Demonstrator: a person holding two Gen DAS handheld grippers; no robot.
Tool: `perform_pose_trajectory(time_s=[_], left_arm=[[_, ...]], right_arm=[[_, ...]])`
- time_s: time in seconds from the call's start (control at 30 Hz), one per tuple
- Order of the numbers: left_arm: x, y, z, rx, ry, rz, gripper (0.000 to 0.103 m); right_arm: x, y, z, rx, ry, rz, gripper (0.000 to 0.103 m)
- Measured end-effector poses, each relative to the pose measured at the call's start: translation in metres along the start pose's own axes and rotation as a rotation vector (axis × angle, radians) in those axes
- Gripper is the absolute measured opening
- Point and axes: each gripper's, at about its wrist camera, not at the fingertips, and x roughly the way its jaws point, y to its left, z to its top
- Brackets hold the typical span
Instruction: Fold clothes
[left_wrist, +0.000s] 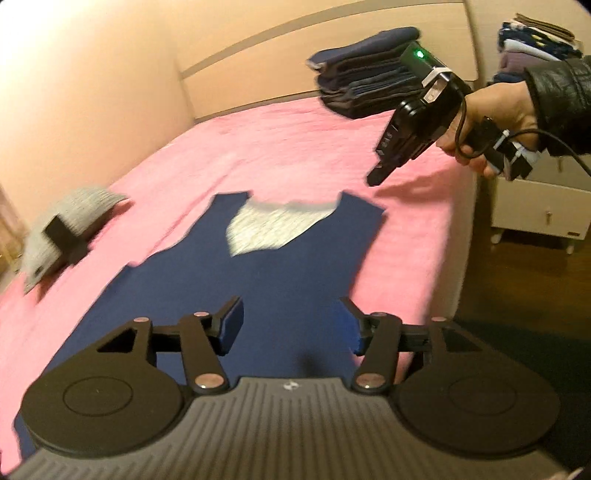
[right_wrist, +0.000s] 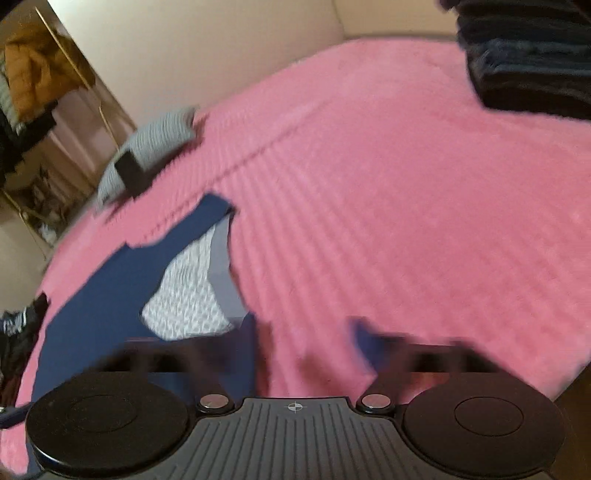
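Navy sleeveless top lies flat on the pink bedspread, near the bed's right edge. Long axis runs from the left gripper toward the headboard, neckline end pointing away, grey inner lining showing at the neck opening. Hem end sits under the left gripper, whose jaws are spread wide, nothing between them, hovering above the fabric.

Right gripper is held by the person's hand, dark leather-look sleeve above it, over the bedspread past the top's right shoulder, tip angled down. In the right wrist view its fingers are motion-blurred but set apart, with nothing seen between them.

Grey folded garment with a black tag lies well left of the top. Stack of dark folded clothes sits by the headboard. White nightstand stands beside the bed.
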Motion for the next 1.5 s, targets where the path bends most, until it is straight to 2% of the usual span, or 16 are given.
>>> perform_pose_trajectory(time_s=[0.17,0.23,0.33,0.43,0.5,0.57,0.63,0.67,0.9,0.93,0.97,1.03,1.07,1.1,1.33,1.5], left_arm=[[0.067,-0.048,0.048,-0.003,0.024,-0.032,0.053],[0.096,-0.067,0.066,-0.034,0.045,-0.041,0.053],[0.138,-0.084,0.088,-0.091,0.076,-0.025,0.044],[0.173,-0.091,0.099,-0.154,0.108,0.009,0.040],[0.193,-0.094,0.098,-0.163,0.140,0.024,0.029],[0.204,-0.092,0.094,-0.172,0.158,0.013,0.026],[0.206,-0.092,0.091,-0.168,0.150,0.007,0.016],[0.203,-0.089,0.089,-0.179,0.134,0.000,0.002],[0.155,-0.054,0.076,-0.373,0.006,-0.070,0.001],[0.151,-0.050,0.074,-0.391,-0.002,-0.077,0.001],[0.148,-0.047,0.073,-0.406,-0.006,-0.082,0.001],[0.143,-0.042,0.071,-0.418,-0.011,-0.083,0.001],[0.142,-0.040,0.069,-0.423,-0.012,-0.080,0.001],[0.140,-0.037,0.068,-0.429,-0.012,-0.077,0.001],[0.131,-0.021,0.054,-0.471,-0.021,-0.052,0.001],[0.117,-0.009,0.047,-0.485,-0.027,-0.020,0.001]], right_arm=[[0.009,0.005,0.037,-0.110,0.082,0.090,0.079],[0.027,0.014,0.056,-0.168,0.131,0.121,0.079],[0.057,0.022,0.087,-0.236,0.202,0.191,0.078],[0.088,0.029,0.114,-0.291,0.245,0.222,0.078],[0.110,0.032,0.129,-0.312,0.269,0.240,0.078],[0.132,0.036,0.140,-0.318,0.293,0.255,0.078],[0.157,0.043,0.149,-0.326,0.320,0.272,0.078],[0.169,0.048,0.152,-0.338,0.329,0.277,0.078],[0.242,0.081,0.162,-0.430,0.365,0.260,0.078],[0.251,0.084,0.162,-0.435,0.374,0.257,0.073],[0.259,0.085,0.161,-0.439,0.386,0.252,0.055],[0.266,0.088,0.158,-0.449,0.383,0.227,0.030],[0.266,0.091,0.157,-0.461,0.379,0.216,0.009],[0.264,0.094,0.155,-0.477,0.373,0.205,0.000],[0.229,0.138,0.143,-0.652,0.298,0.132,0.000],[0.195,0.173,0.143,-0.708,0.248,0.109,0.000]])
